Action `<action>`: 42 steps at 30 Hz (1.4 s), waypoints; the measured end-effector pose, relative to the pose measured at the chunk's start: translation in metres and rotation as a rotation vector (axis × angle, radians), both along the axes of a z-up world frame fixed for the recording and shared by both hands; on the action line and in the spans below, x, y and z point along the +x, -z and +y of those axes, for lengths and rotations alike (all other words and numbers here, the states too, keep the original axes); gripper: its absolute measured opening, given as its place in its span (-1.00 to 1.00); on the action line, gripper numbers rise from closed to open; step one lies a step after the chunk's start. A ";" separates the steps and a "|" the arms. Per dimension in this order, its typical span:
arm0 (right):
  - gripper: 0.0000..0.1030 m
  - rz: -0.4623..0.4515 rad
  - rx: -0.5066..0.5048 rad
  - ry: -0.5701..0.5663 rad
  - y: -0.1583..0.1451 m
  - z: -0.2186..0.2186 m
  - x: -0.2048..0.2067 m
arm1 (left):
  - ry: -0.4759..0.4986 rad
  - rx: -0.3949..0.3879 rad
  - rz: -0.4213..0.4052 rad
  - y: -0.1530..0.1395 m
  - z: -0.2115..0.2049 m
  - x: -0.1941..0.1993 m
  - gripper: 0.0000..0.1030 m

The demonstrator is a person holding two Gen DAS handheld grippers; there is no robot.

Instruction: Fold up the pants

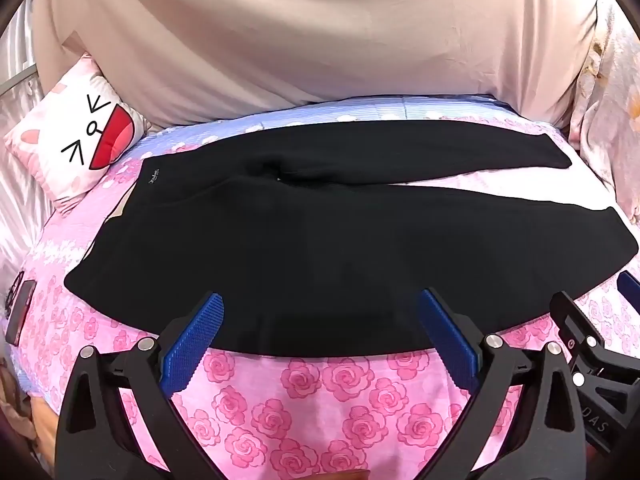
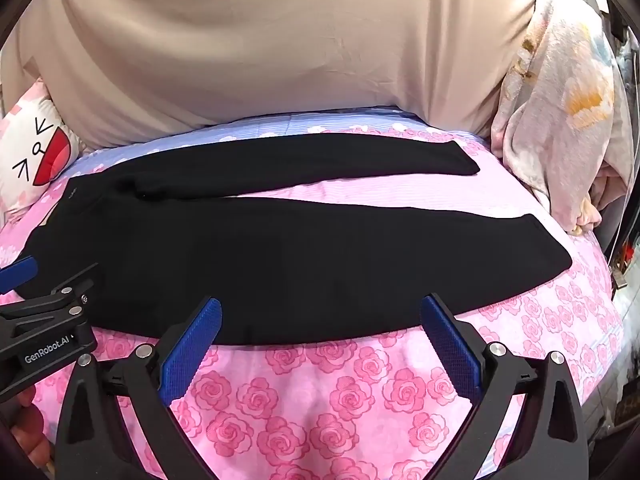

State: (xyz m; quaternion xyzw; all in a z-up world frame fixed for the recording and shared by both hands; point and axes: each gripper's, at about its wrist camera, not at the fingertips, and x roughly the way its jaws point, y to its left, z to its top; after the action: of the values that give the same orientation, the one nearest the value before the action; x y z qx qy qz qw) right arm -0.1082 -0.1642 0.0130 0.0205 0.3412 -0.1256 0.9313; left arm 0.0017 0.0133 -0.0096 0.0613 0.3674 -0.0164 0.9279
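Black pants (image 1: 320, 248) lie spread flat on a pink rose-print bed sheet (image 1: 312, 396), waistband at the left, both legs running to the right with a narrow gap between them. My left gripper (image 1: 320, 304) hovers open over the near edge of the closer leg, nothing between its blue pads (image 1: 192, 344). In the right wrist view the same pants (image 2: 280, 256) fill the middle. My right gripper (image 2: 320, 304) is open above the near hem side of that leg. The left gripper's body (image 2: 44, 332) shows at the left edge.
A beige cloth (image 1: 320, 40) covers the back. A white cartoon-face pillow (image 1: 76, 140) lies at the far left. A crumpled floral blanket (image 2: 560, 112) is piled at the right. A dark phone-like object (image 1: 20, 312) rests at the left edge of the bed.
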 end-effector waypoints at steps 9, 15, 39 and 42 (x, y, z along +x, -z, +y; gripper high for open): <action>0.90 0.002 0.012 -0.004 0.001 0.001 0.001 | -0.004 0.005 0.002 -0.001 0.001 0.000 0.86; 0.90 0.001 0.014 -0.007 0.002 0.000 -0.001 | -0.003 0.005 0.007 0.001 0.000 0.000 0.86; 0.90 0.004 0.014 -0.008 0.001 0.002 -0.002 | 0.002 0.006 0.017 0.002 -0.004 0.003 0.88; 0.90 0.004 0.014 -0.008 0.001 0.002 -0.002 | 0.003 0.007 0.018 0.002 -0.005 0.002 0.88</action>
State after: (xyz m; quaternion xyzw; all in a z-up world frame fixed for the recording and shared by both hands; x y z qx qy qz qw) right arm -0.1098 -0.1624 0.0116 0.0256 0.3442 -0.1196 0.9309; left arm 0.0042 0.0083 -0.0113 0.0651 0.3755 -0.0171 0.9244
